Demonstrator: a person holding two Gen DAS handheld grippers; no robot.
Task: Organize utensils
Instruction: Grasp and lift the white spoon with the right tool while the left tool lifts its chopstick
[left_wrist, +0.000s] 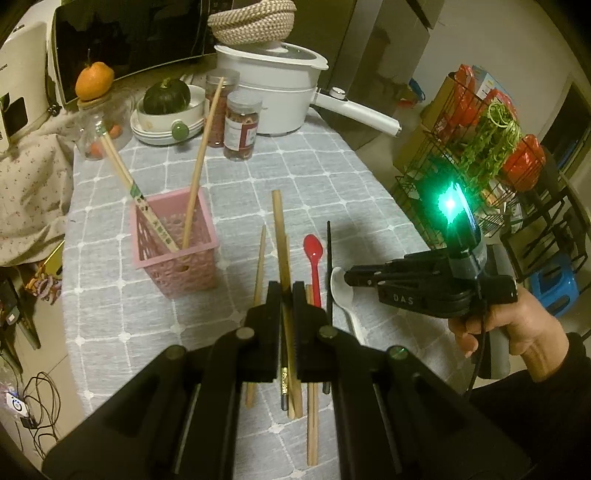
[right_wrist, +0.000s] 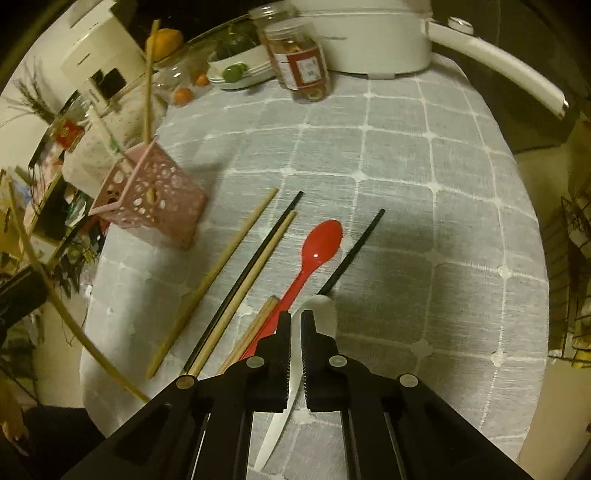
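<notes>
Your left gripper (left_wrist: 282, 291) is clamped on a wooden chopstick (left_wrist: 281, 236), and your right gripper (right_wrist: 295, 325) pinches the white spoon (right_wrist: 321, 314) by its handle, both ready for the pink basket (left_wrist: 173, 243) near the bench's left edge. The red spoon (right_wrist: 314, 254) and black chopsticks (right_wrist: 351, 251) lie mid-bench, unsorted.
</notes>
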